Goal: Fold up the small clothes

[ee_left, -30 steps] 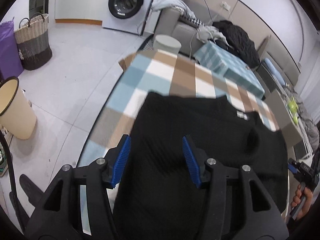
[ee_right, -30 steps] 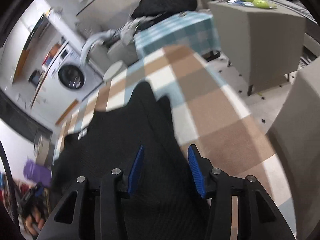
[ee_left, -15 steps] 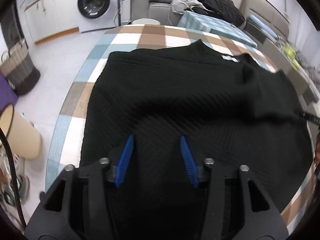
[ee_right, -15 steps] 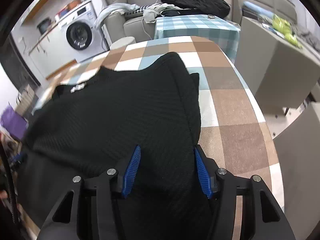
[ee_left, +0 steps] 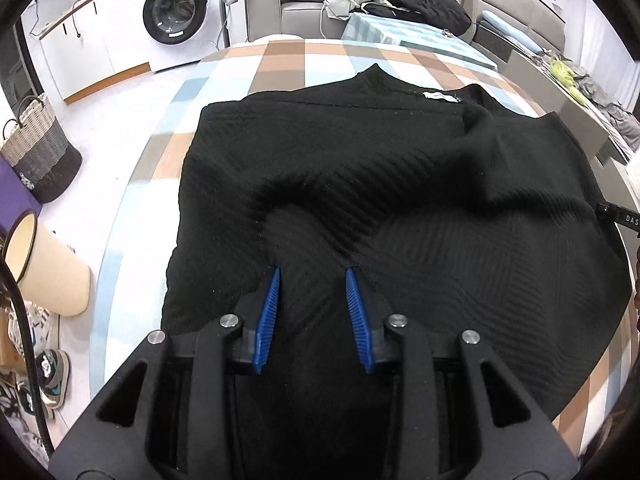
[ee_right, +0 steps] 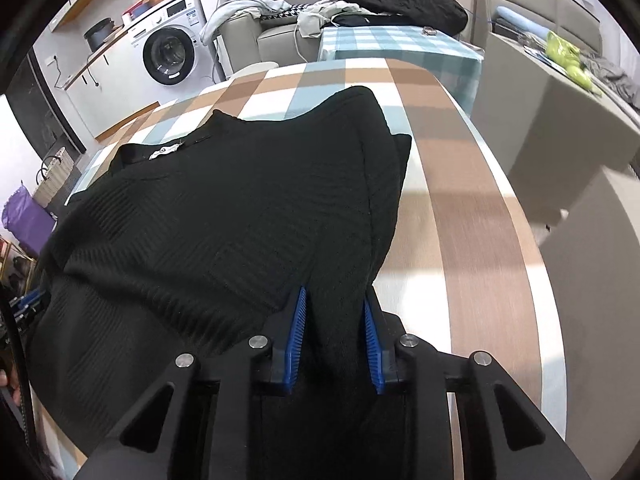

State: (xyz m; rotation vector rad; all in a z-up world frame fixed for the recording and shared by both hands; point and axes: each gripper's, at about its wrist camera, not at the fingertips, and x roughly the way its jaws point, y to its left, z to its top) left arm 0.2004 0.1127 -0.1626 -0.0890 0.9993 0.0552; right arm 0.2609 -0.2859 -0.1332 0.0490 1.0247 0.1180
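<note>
Fabric of the black sweater (ee_left: 400,184), spread on the checked table (ee_left: 280,64), bunches between both closing jaws: left gripper (ee_left: 312,280) and right gripper (ee_right: 334,300) should pinch the near hem fully before lifting. A second ago both stood wider over flat cloth.

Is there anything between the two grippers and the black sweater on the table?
Nothing visible: the black sweater already bunches between the closing fingers of the left gripper and the right gripper.
</note>
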